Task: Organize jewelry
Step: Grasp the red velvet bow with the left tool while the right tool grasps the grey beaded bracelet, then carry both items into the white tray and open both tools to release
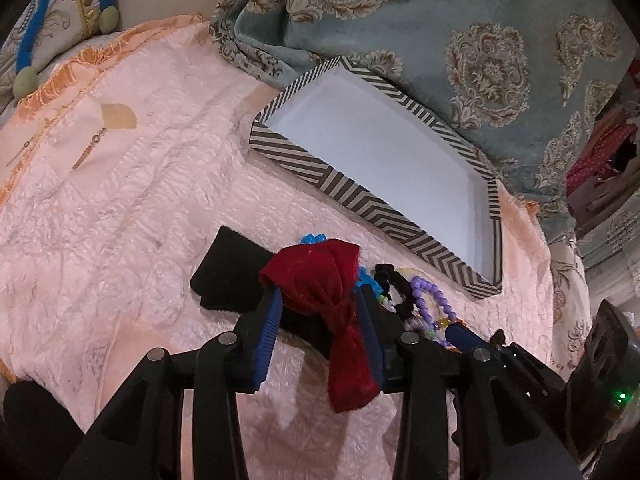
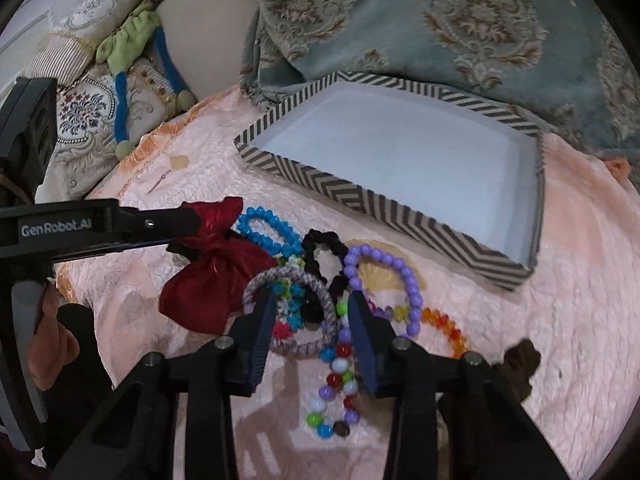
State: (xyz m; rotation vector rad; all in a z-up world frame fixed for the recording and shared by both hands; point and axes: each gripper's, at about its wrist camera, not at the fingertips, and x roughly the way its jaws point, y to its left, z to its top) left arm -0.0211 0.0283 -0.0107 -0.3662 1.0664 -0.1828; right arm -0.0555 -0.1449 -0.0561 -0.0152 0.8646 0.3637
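left gripper [image 1: 320, 304]: its blue pads flank the red velvet bow [image 1: 332, 300] at lower centre of the left view; the bow fills the gap and hides the contact line, so whether the pads press on it cannot be told. the bow also covers part of a black pouch [image 1: 228, 276] and most of the blue bead bracelet [image 2: 268, 232].

right gripper [image 2: 312, 312]: released — its pads straddle a grey woven bangle [image 2: 296, 312] and a multicolour bead strand [image 2: 338, 384] without visibly clamping either. nearby lie a purple bead bracelet [image 2: 384, 276], a black scrunchie [image 2: 324, 252] and an orange bead bracelet [image 2: 446, 326], partly overlapped.

the striped box [image 2: 360, 196] sits empty at upper right on the pink quilted surface [image 2: 560, 280] — its far edge meets a teal patterned blanket [image 2: 460, 20].
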